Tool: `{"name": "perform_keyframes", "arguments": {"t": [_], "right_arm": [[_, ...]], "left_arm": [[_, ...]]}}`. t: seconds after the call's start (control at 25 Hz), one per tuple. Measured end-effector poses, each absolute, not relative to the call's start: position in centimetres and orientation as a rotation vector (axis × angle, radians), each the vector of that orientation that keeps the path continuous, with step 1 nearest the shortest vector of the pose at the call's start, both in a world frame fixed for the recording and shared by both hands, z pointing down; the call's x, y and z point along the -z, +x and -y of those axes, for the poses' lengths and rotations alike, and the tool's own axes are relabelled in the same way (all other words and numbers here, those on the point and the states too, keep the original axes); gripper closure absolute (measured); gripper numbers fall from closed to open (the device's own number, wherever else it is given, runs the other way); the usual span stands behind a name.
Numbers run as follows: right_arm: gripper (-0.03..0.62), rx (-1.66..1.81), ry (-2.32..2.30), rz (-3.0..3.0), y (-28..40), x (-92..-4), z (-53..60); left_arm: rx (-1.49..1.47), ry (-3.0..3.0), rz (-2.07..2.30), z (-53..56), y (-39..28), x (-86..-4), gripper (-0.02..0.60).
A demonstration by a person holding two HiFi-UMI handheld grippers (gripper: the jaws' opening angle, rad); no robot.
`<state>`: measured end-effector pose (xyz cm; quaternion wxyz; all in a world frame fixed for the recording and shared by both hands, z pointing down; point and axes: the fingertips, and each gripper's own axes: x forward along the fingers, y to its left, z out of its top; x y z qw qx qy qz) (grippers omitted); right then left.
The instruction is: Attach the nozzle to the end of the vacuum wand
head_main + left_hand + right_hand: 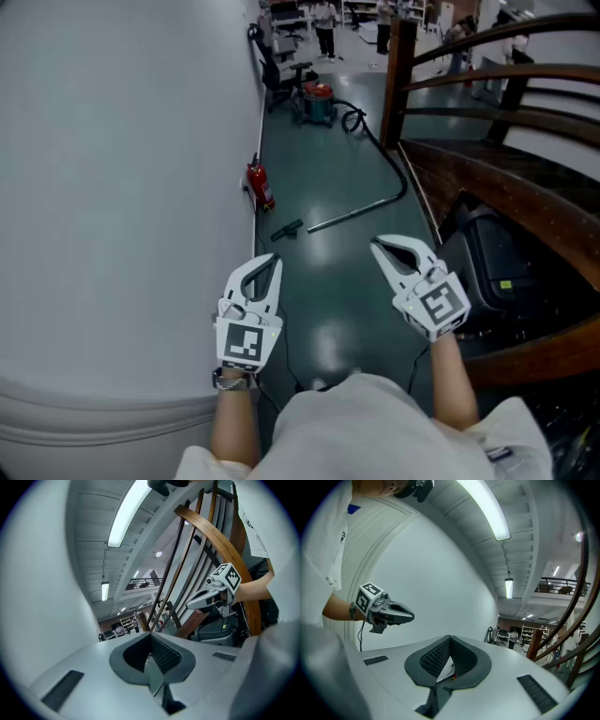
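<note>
On the dark green floor ahead lies the metal vacuum wand (354,215). Its black hose (392,161) runs back to a vacuum canister (318,101). The small dark nozzle (287,229) lies apart from the wand, just left of its near end. My left gripper (274,257) and right gripper (375,245) are held level above the floor, well short of both, shut and empty. The left gripper view shows its own shut jaws and the right gripper (190,605) beside the stair rail. The right gripper view shows the left gripper (411,617) against the white wall.
A curved white wall (122,187) runs along the left, with a red fire extinguisher (260,186) at its foot. A wooden stair railing (487,103) and a black case (497,264) close off the right. An office chair and people stand far down the hall.
</note>
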<state>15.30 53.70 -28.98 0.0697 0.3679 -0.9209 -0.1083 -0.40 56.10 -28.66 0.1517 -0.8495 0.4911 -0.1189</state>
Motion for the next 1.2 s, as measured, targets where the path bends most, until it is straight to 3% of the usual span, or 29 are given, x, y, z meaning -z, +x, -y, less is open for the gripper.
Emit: {"name": "perform_keyframes", "arguments": {"t": [1.2], "right_arm": [[0.565,0.320,1.084,2.745,17.9,27.8,-51.0]], "left_arm": [[0.384,-2.478,-1.357,-53.7,3.4,26.5,0.583]]}}
